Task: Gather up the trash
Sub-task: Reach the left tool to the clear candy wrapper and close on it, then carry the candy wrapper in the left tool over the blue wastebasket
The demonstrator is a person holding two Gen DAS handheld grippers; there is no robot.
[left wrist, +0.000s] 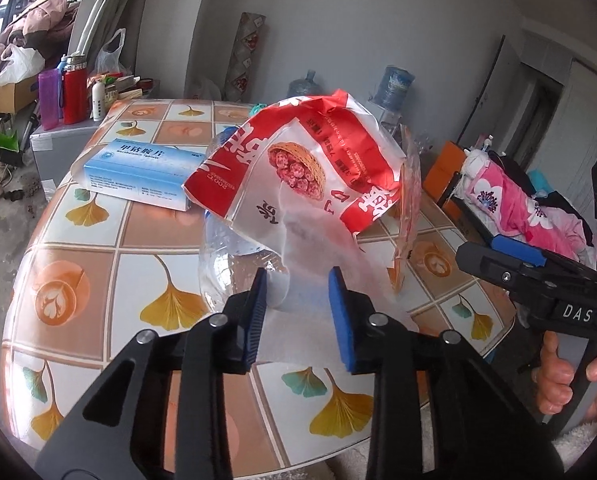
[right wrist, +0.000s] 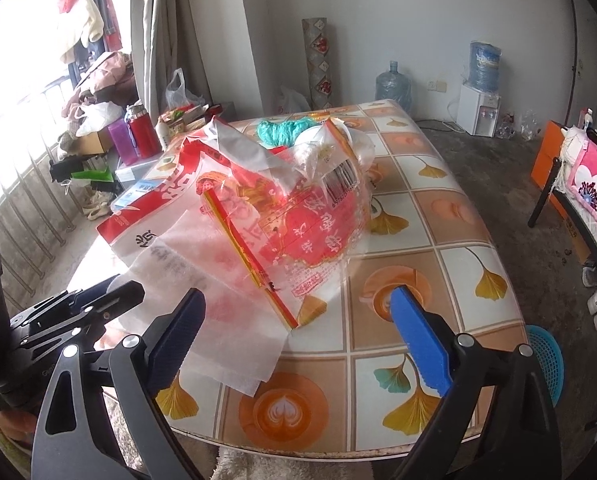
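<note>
A heap of trash lies on the table point(left wrist: 98, 260), which has a ginkgo-leaf cloth. In it are a red and white snack bag point(left wrist: 318, 168), a clear plastic bottle point(left wrist: 234, 252) under it and a white foam sheet point(left wrist: 298, 280) trailing toward me. My left gripper point(left wrist: 298, 314) has its blue pads on either side of the sheet, a gap still between them, with the bottle's base just beyond. My right gripper point(right wrist: 296, 340) stands wide open over the table's near edge, its left pad above the white sheet point(right wrist: 226, 320). A clear red-printed wrapper point(right wrist: 310, 216) tops the heap.
A blue medicine box point(left wrist: 138, 172) lies left of the heap, teal yarn point(right wrist: 282, 130) behind it. A red flask point(right wrist: 142, 132) and bottles stand past the far left corner. A blue basket point(right wrist: 546, 360) sits on the floor at right, by a bed with a pink blanket point(right wrist: 594, 192).
</note>
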